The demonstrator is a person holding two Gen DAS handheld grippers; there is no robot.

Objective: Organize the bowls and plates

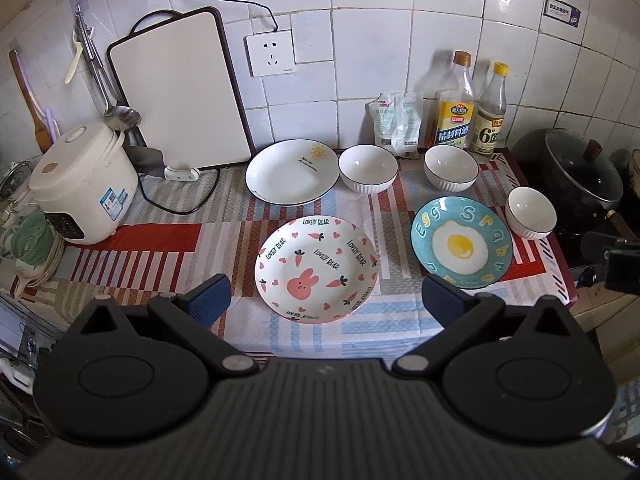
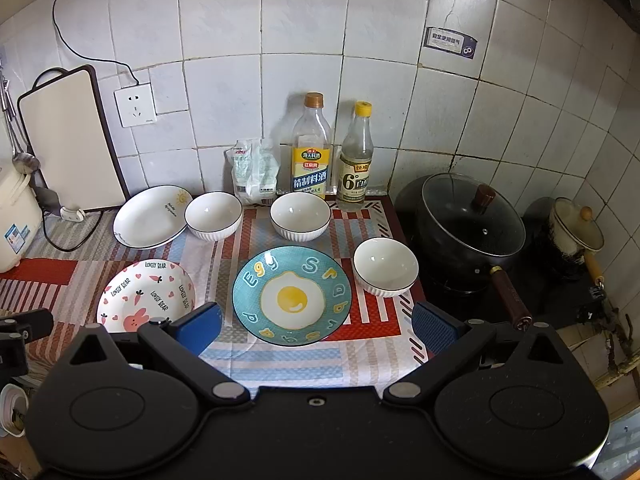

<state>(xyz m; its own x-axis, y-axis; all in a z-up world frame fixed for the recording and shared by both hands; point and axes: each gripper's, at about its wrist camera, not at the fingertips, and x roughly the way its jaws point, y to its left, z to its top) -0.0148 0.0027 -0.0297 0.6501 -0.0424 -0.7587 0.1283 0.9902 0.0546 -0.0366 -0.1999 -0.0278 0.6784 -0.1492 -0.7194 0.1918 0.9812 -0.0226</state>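
On the patterned cloth lie three plates: a rabbit plate [image 1: 317, 270] [image 2: 146, 294] at the front, a blue egg plate [image 1: 462, 241] [image 2: 292, 294] to its right, and a white sun plate [image 1: 292, 171] [image 2: 152, 216] at the back. Three white bowls stand separately: one [image 1: 368, 169] [image 2: 213, 215] touching the sun plate, one [image 1: 451, 169] [image 2: 300, 215] by the bottles, one [image 1: 531, 212] [image 2: 385, 266] right of the egg plate. My left gripper [image 1: 326, 300] hangs open above the rabbit plate's near rim. My right gripper [image 2: 316, 328] hangs open over the egg plate's near edge. Both hold nothing.
A rice cooker [image 1: 82, 188] and a leaning cutting board [image 1: 180, 92] stand at the left. Two bottles [image 2: 311, 148] [image 2: 355, 160] and a bag [image 2: 254, 172] line the tiled wall. A lidded black pot [image 2: 472, 216] and small enamel pot [image 2: 576, 228] sit on the stove at right.
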